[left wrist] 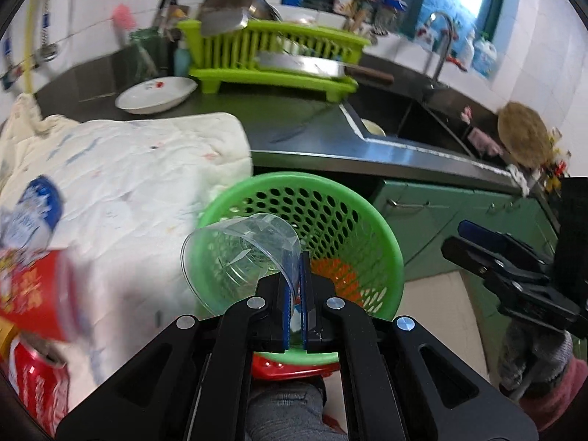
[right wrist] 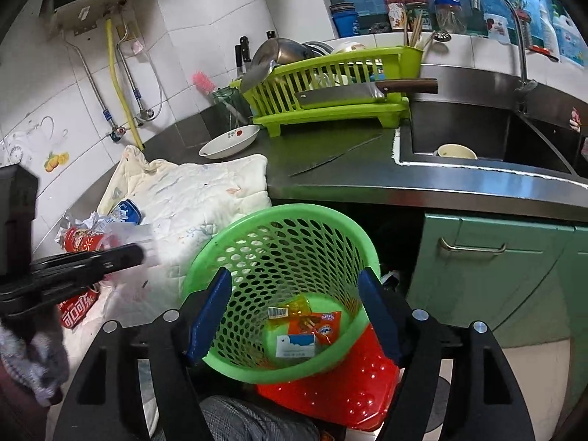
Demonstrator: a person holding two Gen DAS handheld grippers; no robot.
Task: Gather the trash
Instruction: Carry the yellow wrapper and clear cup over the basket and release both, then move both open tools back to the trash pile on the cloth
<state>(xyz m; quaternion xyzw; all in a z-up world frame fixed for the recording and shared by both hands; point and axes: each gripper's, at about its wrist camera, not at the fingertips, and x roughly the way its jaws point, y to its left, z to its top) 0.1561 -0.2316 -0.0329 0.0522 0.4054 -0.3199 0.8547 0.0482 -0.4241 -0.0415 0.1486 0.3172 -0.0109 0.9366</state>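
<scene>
My left gripper (left wrist: 296,275) is shut on the rim of a clear plastic cup (left wrist: 239,253) and holds it tilted over the near left rim of the green perforated basket (left wrist: 330,205). The basket (right wrist: 279,242) stands on a red stool (right wrist: 341,393) and holds orange and yellow wrappers (right wrist: 316,323) and a white card. My right gripper (right wrist: 294,308) is open and empty above the basket, its blue pads on either side. A red paper cup (left wrist: 36,294), a red cola can (left wrist: 36,382) and a blue-white can (right wrist: 126,211) lie on the white cloth (left wrist: 147,183) at the left.
The steel counter (right wrist: 349,169) carries a lime dish rack (right wrist: 330,92) with a cleaver, a white plate (right wrist: 229,141) and a long knife. A sink (right wrist: 496,136) with a bowl is at the right, green cabinets (right wrist: 496,257) below. My left gripper appears blurred at the left of the right wrist view.
</scene>
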